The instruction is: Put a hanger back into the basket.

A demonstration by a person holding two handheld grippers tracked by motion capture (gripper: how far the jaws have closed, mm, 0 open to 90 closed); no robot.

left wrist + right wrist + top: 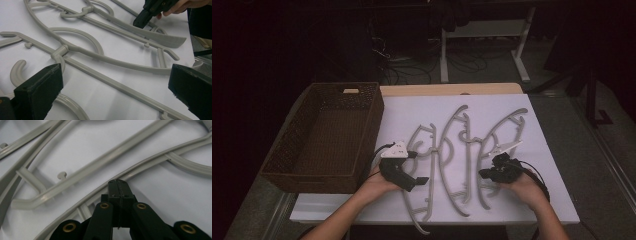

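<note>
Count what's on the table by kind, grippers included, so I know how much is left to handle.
Grey plastic hangers: 3, as far as their overlap lets me tell
Brown wicker basket: 1
Handheld grippers: 2, the left gripper open and the right gripper shut
Total: 6

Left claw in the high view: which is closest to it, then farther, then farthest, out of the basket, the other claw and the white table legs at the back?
From the left claw:
1. Basket, just beside it on the left.
2. Right claw, across the grey hangers, on the right.
3. White table legs, far back on the floor past the table.
</note>
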